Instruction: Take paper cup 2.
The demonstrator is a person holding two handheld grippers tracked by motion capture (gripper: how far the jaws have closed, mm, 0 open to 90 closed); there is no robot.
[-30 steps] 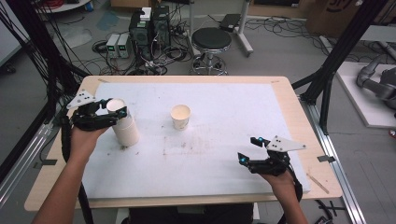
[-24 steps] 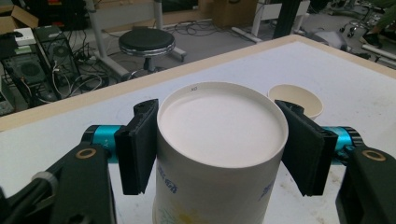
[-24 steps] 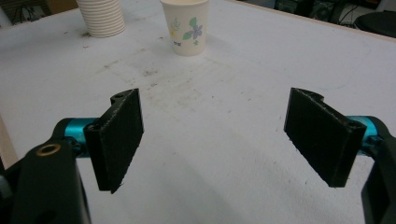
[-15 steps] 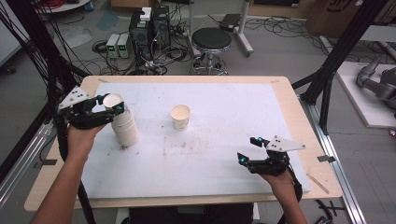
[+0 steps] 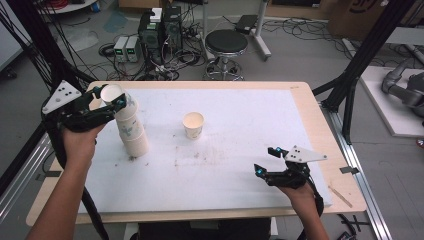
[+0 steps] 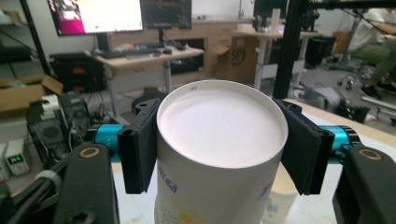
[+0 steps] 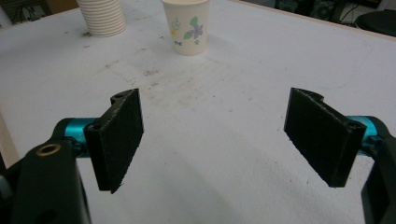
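Gripping the top cup [image 6: 219,140] just under its rim, the left gripper [image 5: 107,102] has its two black pads pressed flat on either side of it, and the jaws have just been closing onto it. Compared with a second ago, that hand sits higher in the upper left of the high view, and the top cup has come up out of the stack of paper cups [image 5: 134,132], so the column now looks taller and leans, its top tipped toward the upper left of the frame with the open mouth facing up and left. The stack's long axis runs from its base on the white mat [image 5: 235,170] up toward the gripper, slightly off vertical. In the left gripper view the cup's mouth faces the camera, dead centre between the pads. Further out, a single flower-print cup [image 5: 193,125] stands upright mid-mat, mouth up, well apart from the stack. Over at the lower right, the right gripper [image 5: 266,161] hasn't budged, jaws spread wide with nothing between them.
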